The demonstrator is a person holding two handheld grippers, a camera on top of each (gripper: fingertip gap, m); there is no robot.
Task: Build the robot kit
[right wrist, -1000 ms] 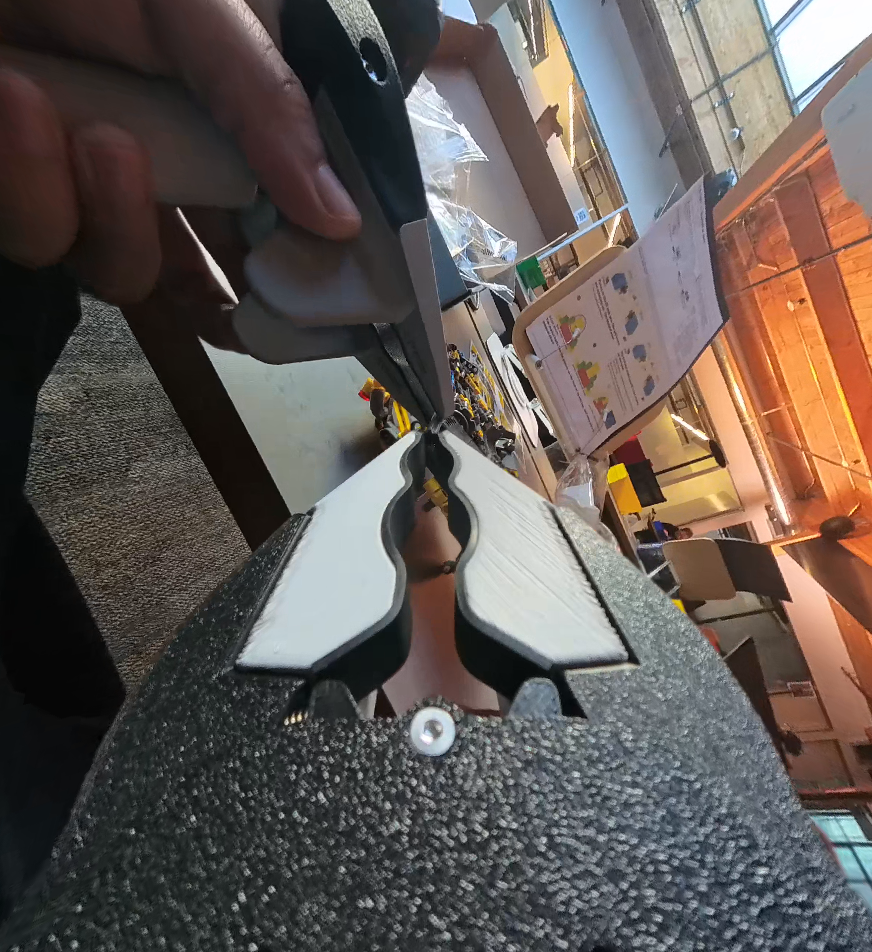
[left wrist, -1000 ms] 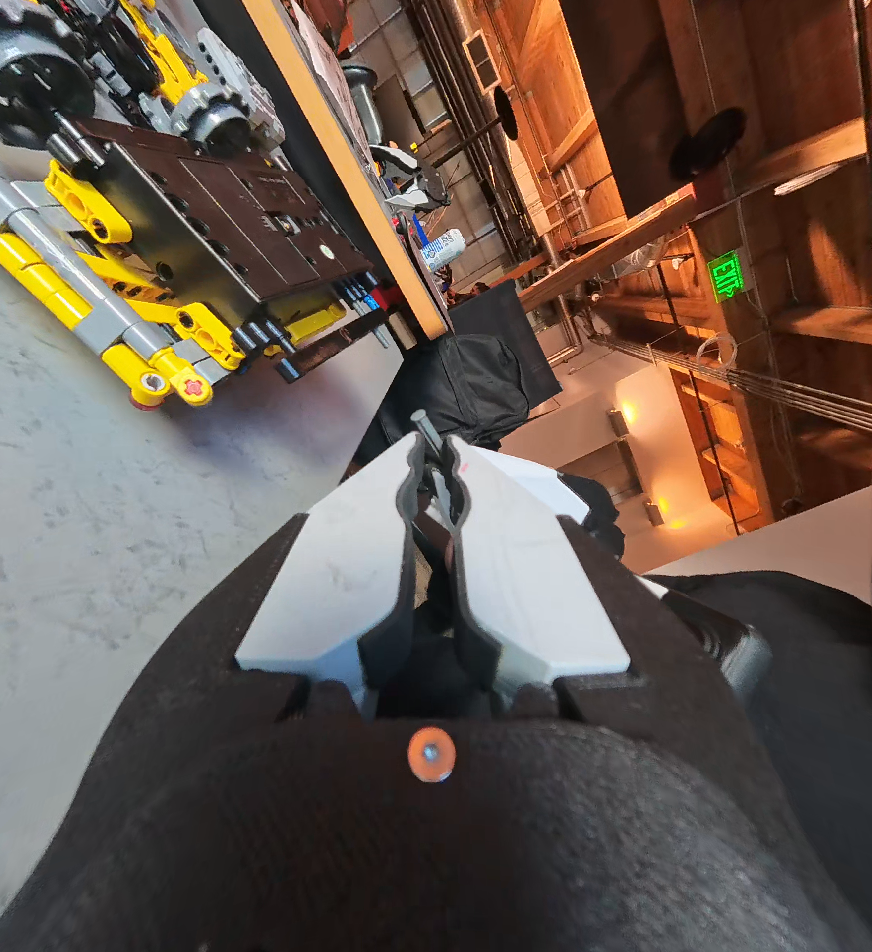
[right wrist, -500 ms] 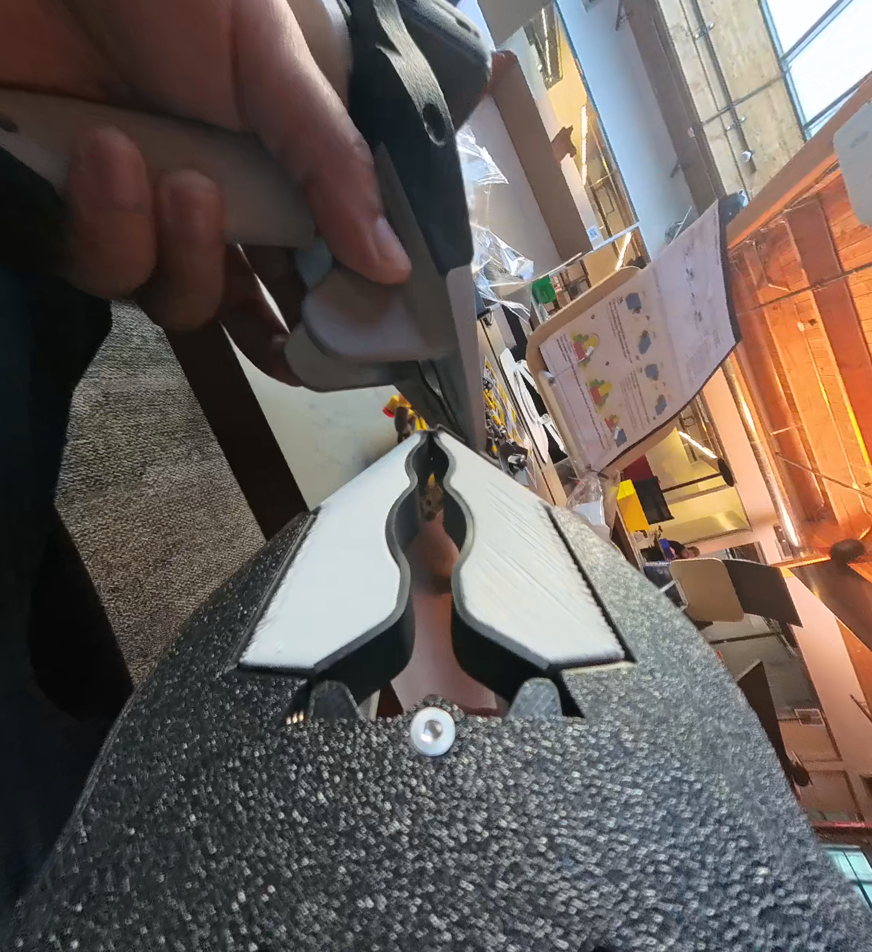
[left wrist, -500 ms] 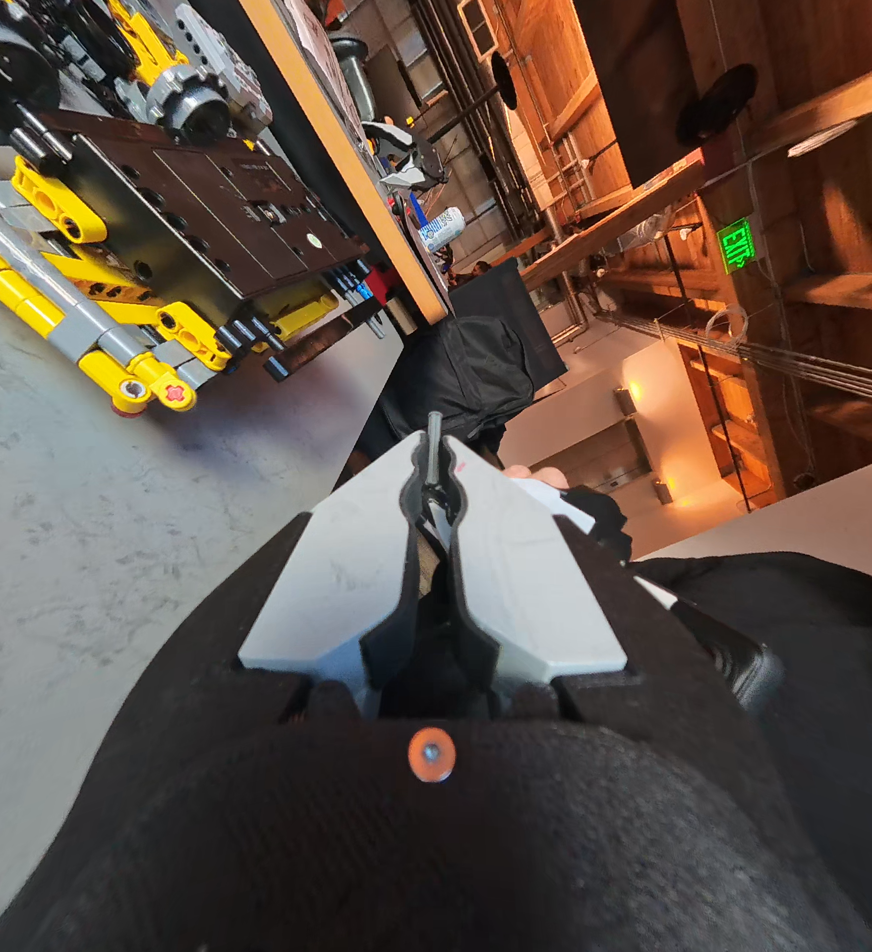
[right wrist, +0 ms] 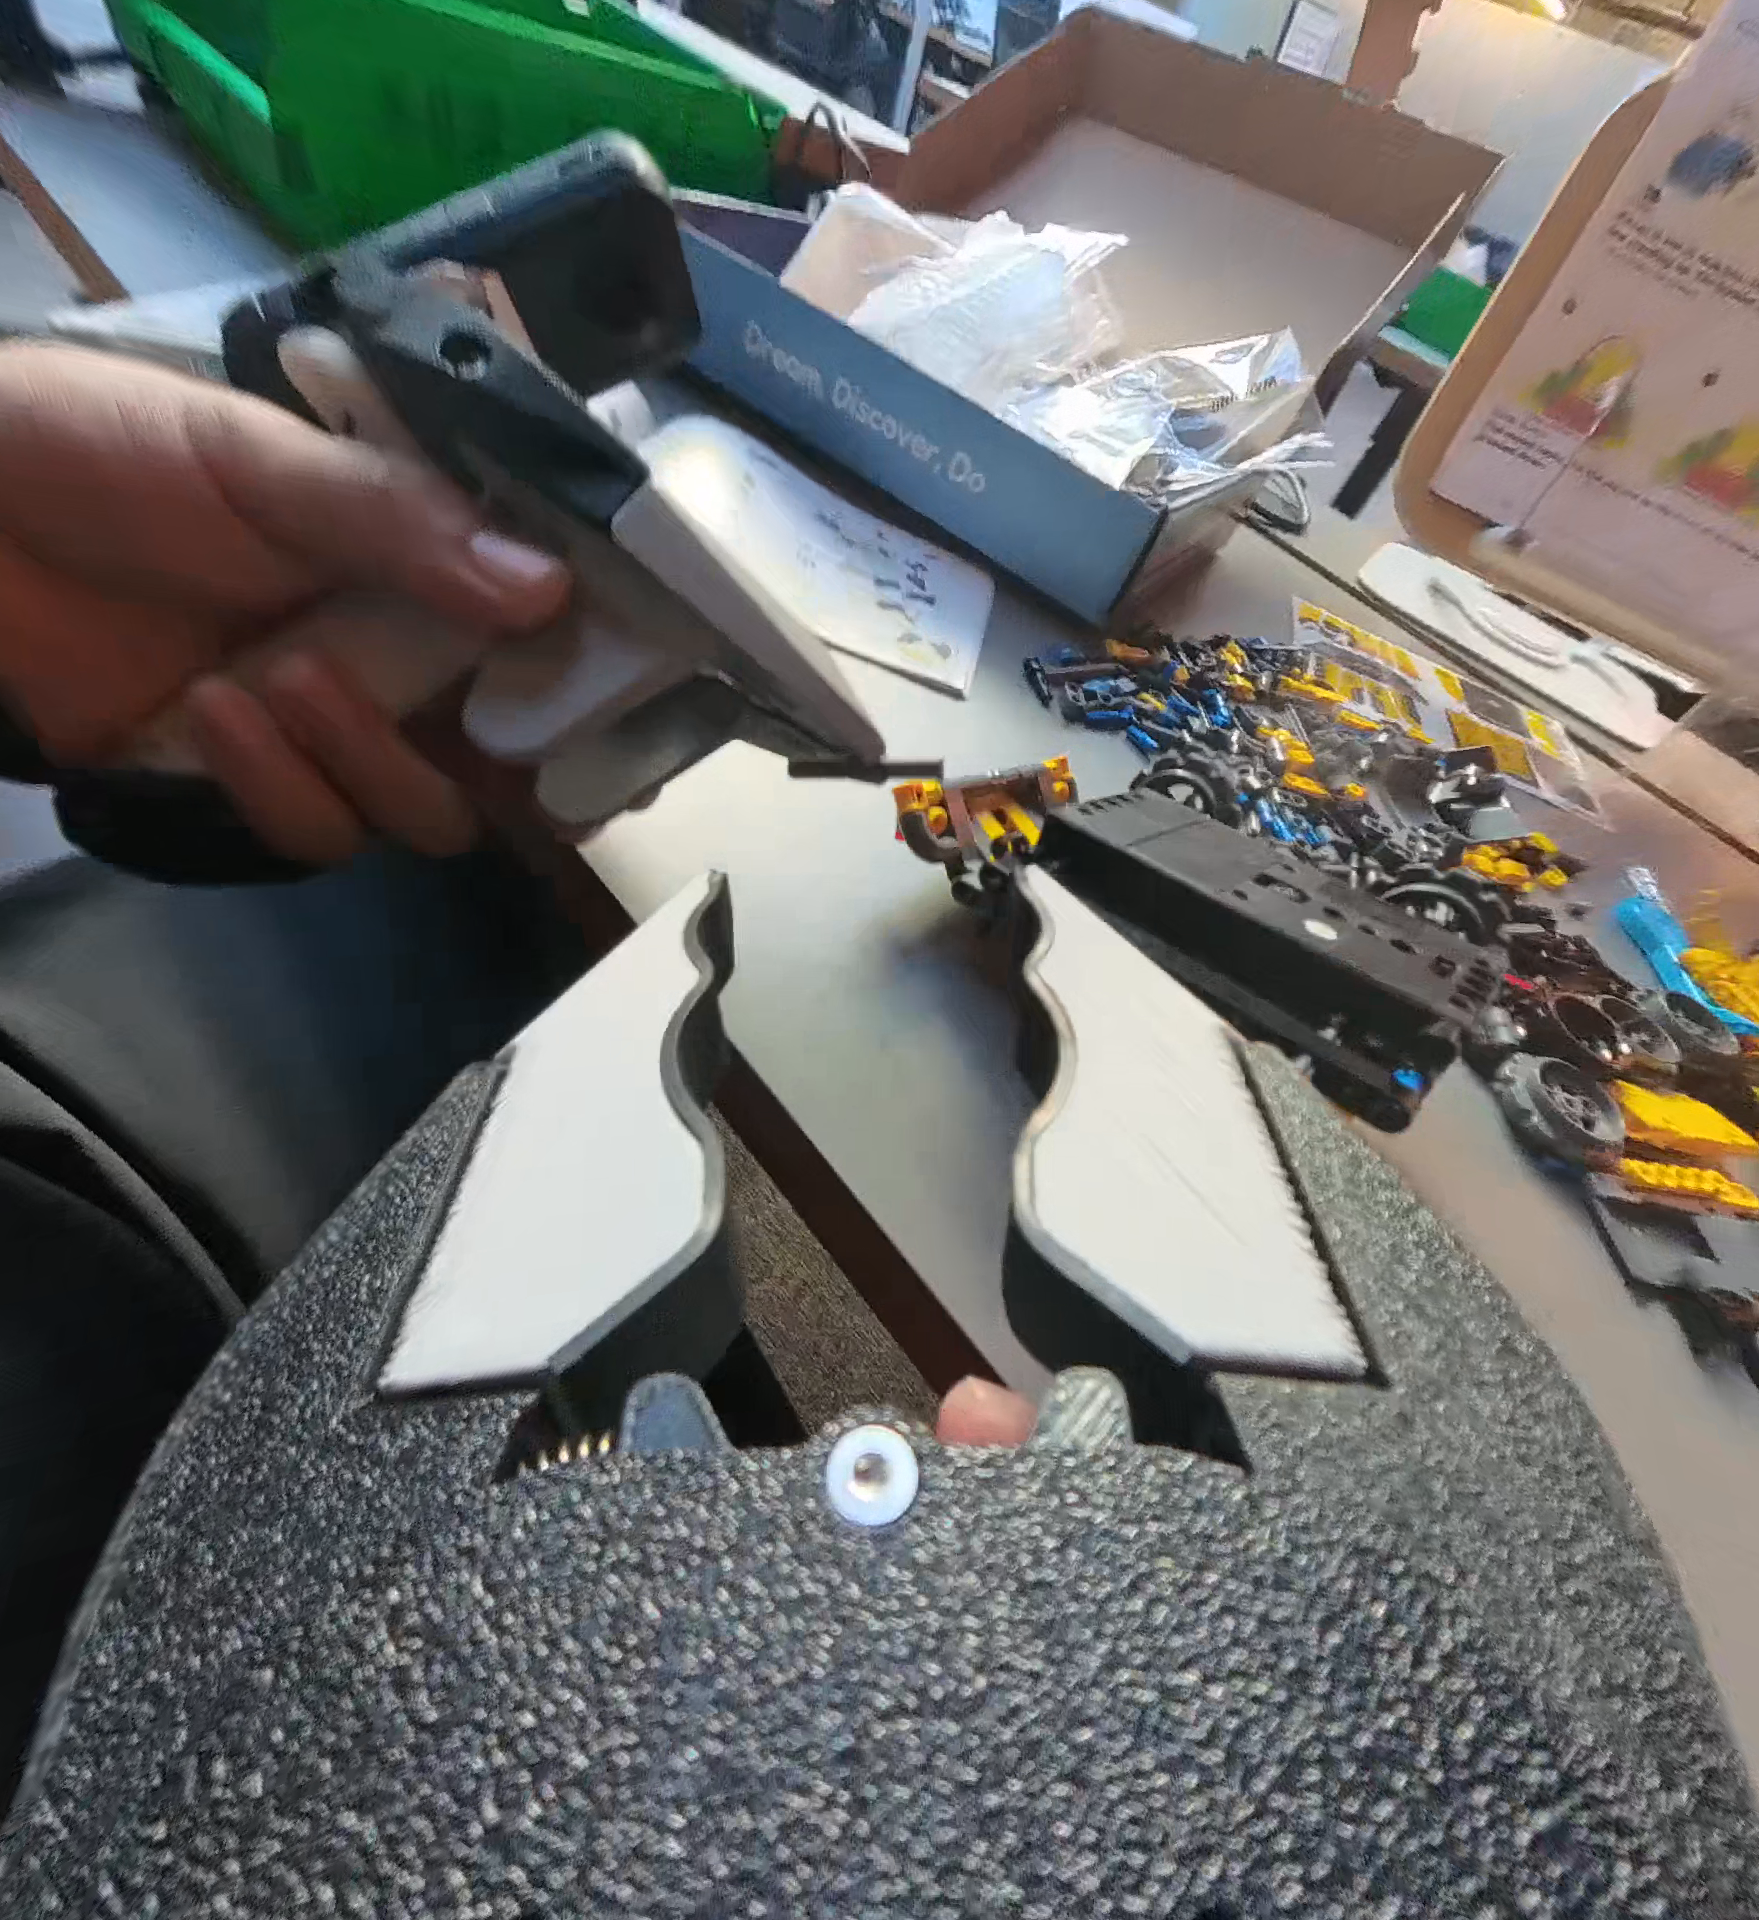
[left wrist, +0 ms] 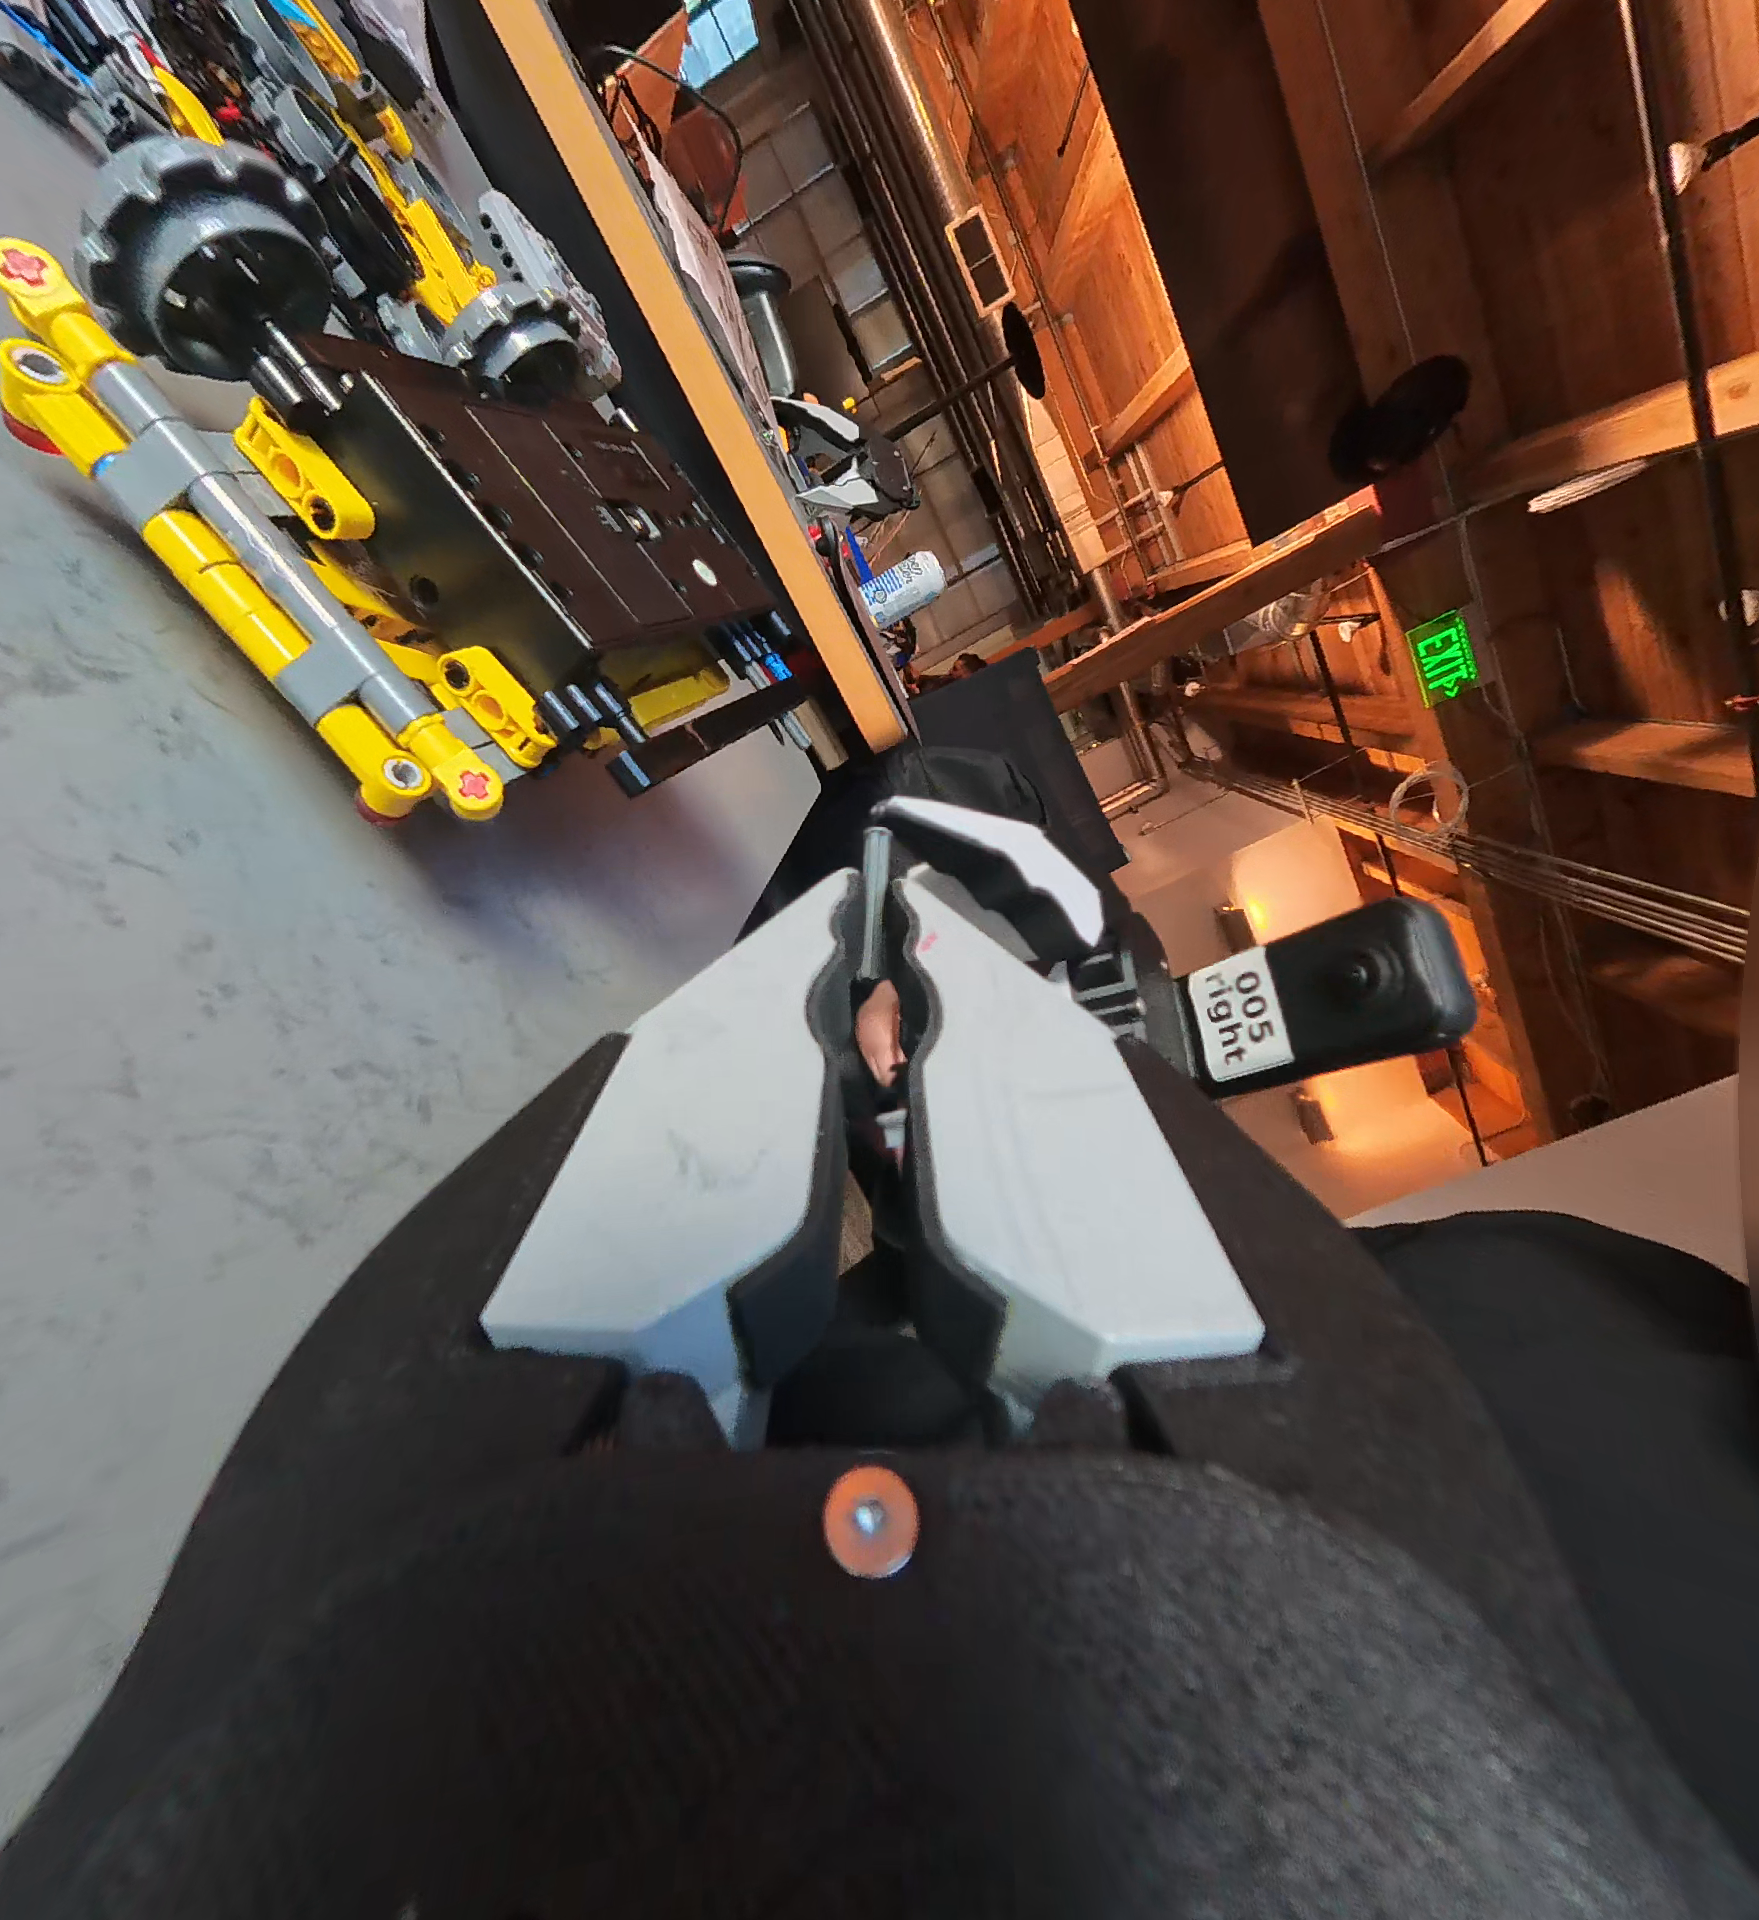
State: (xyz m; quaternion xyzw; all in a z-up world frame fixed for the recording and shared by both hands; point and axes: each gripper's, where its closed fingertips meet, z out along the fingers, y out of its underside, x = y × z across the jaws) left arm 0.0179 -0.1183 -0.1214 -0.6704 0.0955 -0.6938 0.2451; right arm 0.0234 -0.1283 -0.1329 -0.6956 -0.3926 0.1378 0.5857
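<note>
My left gripper (left wrist: 875, 909) is shut on a thin dark axle (left wrist: 871, 894) that sticks out past its tips, just off the grey table's (left wrist: 179, 1039) edge. The right wrist view shows this gripper (right wrist: 859, 750) in a hand (right wrist: 179, 551), with the axle (right wrist: 839, 769) pointing at a black and yellow brick-built chassis (right wrist: 1249, 914). The chassis also shows in the left wrist view (left wrist: 501, 499), lying on the table. My right gripper (right wrist: 875, 888) is open and empty, just below and short of the left one's tips. It also shows in the left wrist view (left wrist: 1000, 862), close behind the axle.
A pile of loose black, yellow and blue parts (right wrist: 1270, 717) lies behind the chassis. A blue-grey box with plastic bags (right wrist: 916, 457), a cardboard box (right wrist: 1218, 177) and an upright board with a picture sheet (right wrist: 1633, 364) stand farther back. A leaflet (right wrist: 854, 582) lies on the table. The grippers are tip to tip, or close to it.
My right gripper has opened, drawn back from the left one's tips and turned level to face the table. My left gripper still holds the axle.
</note>
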